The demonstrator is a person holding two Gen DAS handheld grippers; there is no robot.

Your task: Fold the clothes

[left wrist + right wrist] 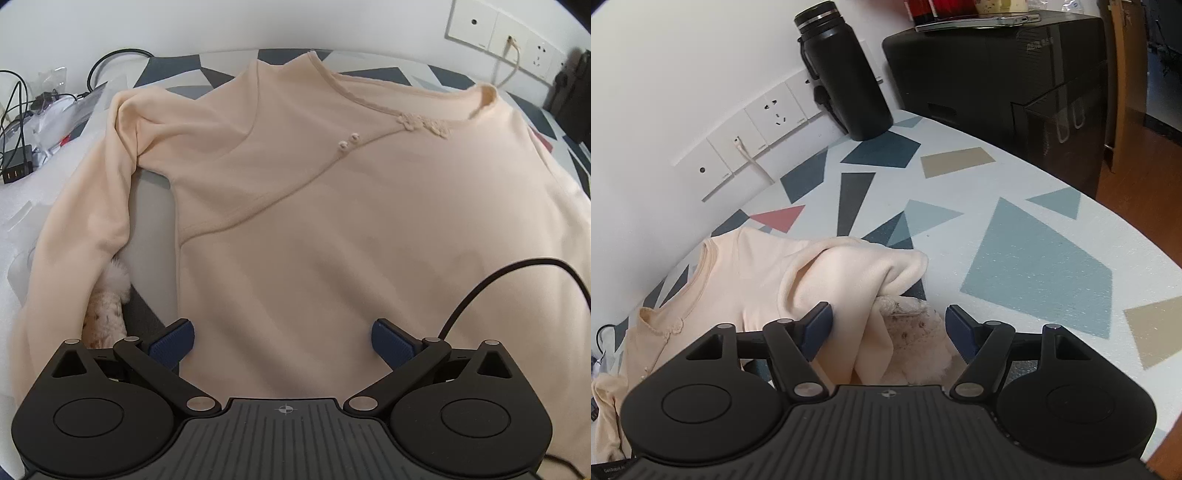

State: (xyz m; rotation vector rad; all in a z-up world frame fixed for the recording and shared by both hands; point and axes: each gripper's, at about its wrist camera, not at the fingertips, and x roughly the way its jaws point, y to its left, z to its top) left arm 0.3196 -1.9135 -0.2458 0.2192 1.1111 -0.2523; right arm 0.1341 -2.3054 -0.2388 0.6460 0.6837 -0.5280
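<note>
Hovering wide, both the left claw (282,341) and right claw (888,328) hold nothing above the top (314,206).

A top (314,206) lies spread on the table (1034,258), neck toward the wall sockets (772,114). A bottle (842,74) stands at the table's back edge beside a cabinet (997,74). Cables (22,110) sit left of the top's sleeve (92,206).

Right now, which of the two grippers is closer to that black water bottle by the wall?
Right. The right gripper hangs over the top's bunched sleeve, with the black bottle farther back across the table. The left gripper is over the top's body; no bottle shows there.
</note>
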